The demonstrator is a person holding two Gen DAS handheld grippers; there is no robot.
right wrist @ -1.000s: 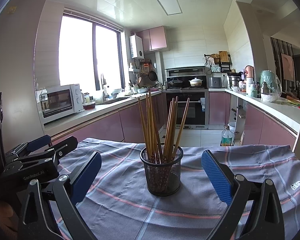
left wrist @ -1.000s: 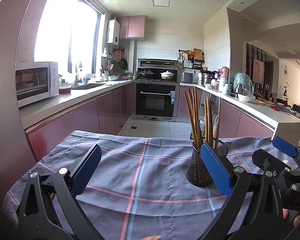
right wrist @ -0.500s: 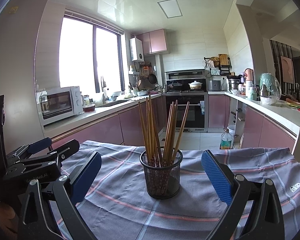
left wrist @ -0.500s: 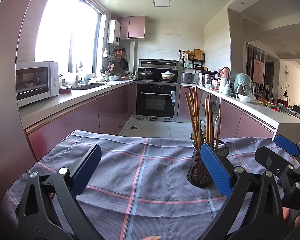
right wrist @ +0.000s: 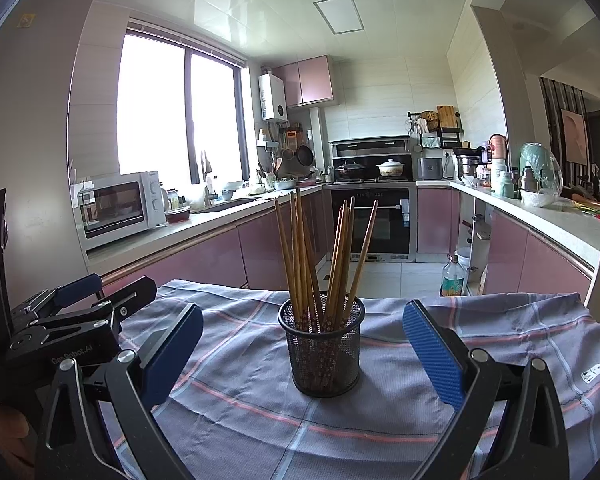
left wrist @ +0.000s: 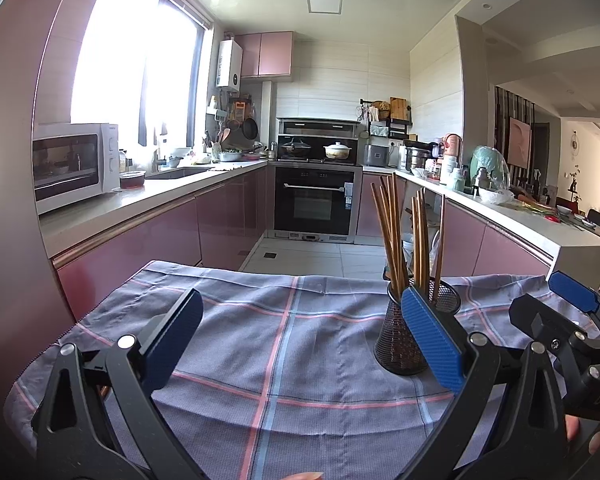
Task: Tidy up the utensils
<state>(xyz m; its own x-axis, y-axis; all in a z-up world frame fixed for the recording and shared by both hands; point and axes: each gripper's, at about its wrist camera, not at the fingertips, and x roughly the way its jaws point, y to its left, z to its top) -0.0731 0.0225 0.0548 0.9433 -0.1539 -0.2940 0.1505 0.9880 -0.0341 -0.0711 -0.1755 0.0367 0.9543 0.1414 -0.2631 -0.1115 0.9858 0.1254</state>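
Observation:
A black mesh cup (right wrist: 321, 350) stands upright on the checked grey cloth (right wrist: 244, 404), with several brown wooden chopsticks (right wrist: 324, 256) standing in it. My right gripper (right wrist: 302, 350) is open and empty, its blue pads on either side of the cup but nearer the camera. In the left wrist view the cup (left wrist: 400, 340) stands right of centre, partly behind the right pad, with the chopsticks (left wrist: 400, 236) above it. My left gripper (left wrist: 300, 340) is open and empty over bare cloth (left wrist: 276, 344). Each gripper shows at the edge of the other's view.
The cloth-covered table ends at its far edge (right wrist: 380, 298), with kitchen floor beyond. Pink cabinets and counters run along both sides, with a microwave (right wrist: 118, 208) at left and an oven (right wrist: 374, 220) at the back. A bottle (right wrist: 452, 278) stands on the floor.
Both views have drifted slightly; the cup sits a little further from the right gripper. Both grippers stay open and empty.

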